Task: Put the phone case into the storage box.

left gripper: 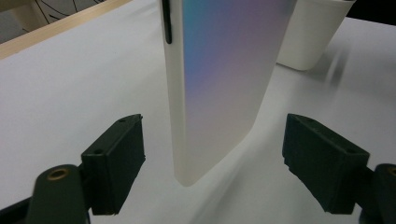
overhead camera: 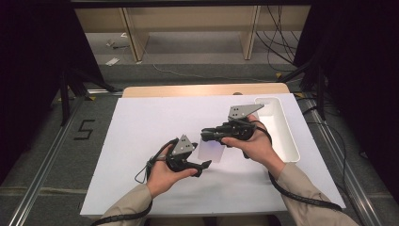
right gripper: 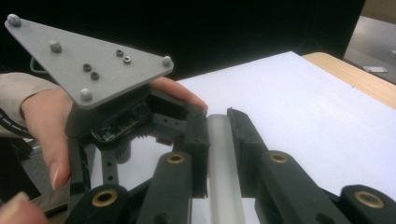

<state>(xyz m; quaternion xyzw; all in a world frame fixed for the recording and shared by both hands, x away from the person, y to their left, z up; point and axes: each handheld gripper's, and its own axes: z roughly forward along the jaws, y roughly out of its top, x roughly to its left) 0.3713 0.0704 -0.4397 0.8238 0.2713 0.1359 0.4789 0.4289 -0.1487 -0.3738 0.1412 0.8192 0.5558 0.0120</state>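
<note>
White phone [left gripper: 219, 84] standing upright on the table [overhead camera: 141, 122].
Right gripper [overhead camera: 207, 135] is clamping its top edge; left gripper [overhead camera: 205, 165] is gaping beside it, near the bin [overhead camera: 282, 127].

A thin white iridescent-backed phone [left gripper: 219, 79] stands upright above the table [overhead camera: 141, 127].

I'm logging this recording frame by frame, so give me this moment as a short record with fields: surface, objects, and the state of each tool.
surface: white table top
held object: flat white phone-like slab, iridescent face, standing on edge
right tool: shut on the slab's edge
left tool: open, jaws on either side of the slab, not touching it
other object: white bin at the table's right side, contents cannot be told
hands: left hand, right hand
</note>
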